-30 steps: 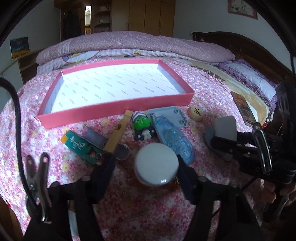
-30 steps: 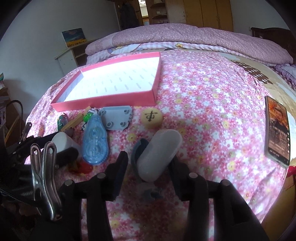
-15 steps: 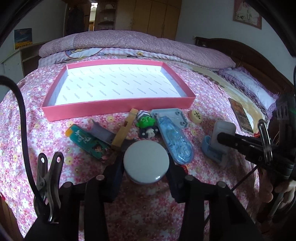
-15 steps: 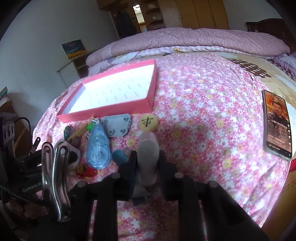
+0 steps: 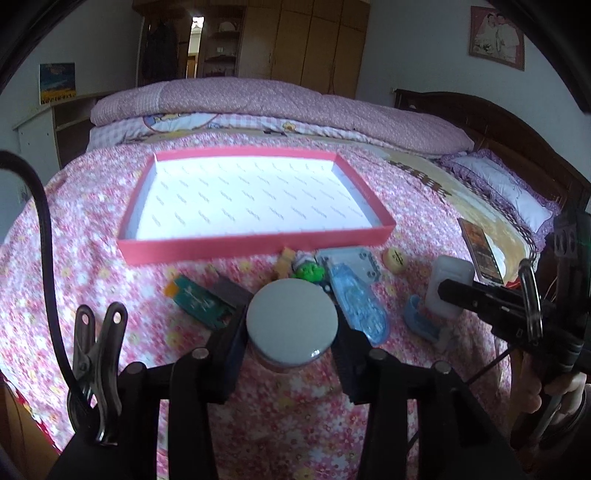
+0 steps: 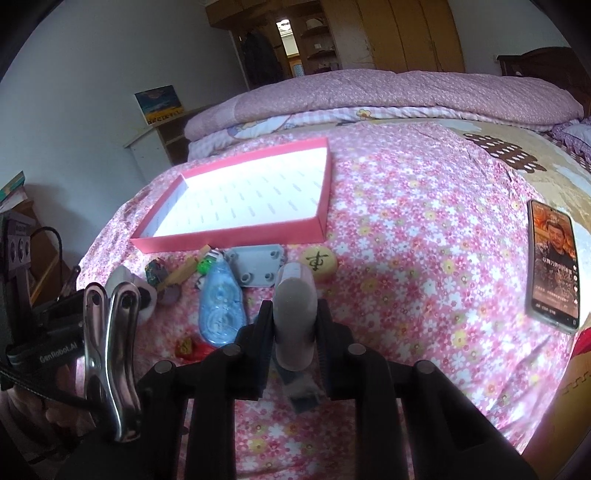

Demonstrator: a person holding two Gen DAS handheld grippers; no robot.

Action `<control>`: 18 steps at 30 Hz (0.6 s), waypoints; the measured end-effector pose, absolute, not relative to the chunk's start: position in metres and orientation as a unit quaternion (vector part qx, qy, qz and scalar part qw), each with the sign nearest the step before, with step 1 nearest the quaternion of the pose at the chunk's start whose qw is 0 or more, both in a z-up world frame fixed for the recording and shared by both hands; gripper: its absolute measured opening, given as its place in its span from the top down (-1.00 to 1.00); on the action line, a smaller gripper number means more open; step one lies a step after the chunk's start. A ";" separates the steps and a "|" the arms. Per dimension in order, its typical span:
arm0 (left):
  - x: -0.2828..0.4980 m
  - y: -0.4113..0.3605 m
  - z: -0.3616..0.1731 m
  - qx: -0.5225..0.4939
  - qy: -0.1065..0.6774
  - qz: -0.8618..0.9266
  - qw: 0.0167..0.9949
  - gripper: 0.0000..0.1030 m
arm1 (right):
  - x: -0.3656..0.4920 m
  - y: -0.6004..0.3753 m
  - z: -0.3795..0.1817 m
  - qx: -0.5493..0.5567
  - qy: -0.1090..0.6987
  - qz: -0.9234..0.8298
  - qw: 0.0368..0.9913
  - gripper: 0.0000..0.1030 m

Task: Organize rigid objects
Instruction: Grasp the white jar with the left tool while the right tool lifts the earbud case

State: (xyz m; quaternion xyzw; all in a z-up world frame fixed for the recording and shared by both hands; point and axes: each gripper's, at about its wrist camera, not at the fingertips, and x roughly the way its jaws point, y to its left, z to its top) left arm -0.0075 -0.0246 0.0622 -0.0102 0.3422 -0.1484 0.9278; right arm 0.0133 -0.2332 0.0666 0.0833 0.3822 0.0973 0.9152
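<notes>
A pink floral bedspread [image 5: 92, 236] is spread across the bed; a folded pink quilt [image 5: 280, 107] is laid along its far side; a white pillow with a purple frilled edge [image 5: 513, 192] is seen near the dark wooden headboard [image 5: 498, 114]; a smartphone with a lit screen [image 6: 554, 266] is laid flat on the bedspread; wooden wardrobe doors [image 5: 314, 40] are seen at the back wall; a framed picture [image 5: 496, 35] is hung on the wall; a small landscape print [image 6: 159, 103] is propped on a white shelf unit [image 6: 147, 144].

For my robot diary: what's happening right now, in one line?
left gripper: shut on round jar | right gripper: shut on white case | pink tray: empty
</notes>
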 end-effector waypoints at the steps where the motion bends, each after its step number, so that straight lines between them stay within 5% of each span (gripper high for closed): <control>1: -0.007 -0.024 0.064 -0.007 0.340 -0.146 0.929 0.13 | 0.014 -0.232 0.068 0.082 0.381 0.099 0.916 0.57; 18: 0.042 0.002 0.094 0.017 0.319 -0.094 0.943 0.13 | 0.056 -0.202 0.098 0.053 0.364 0.128 0.921 0.57</control>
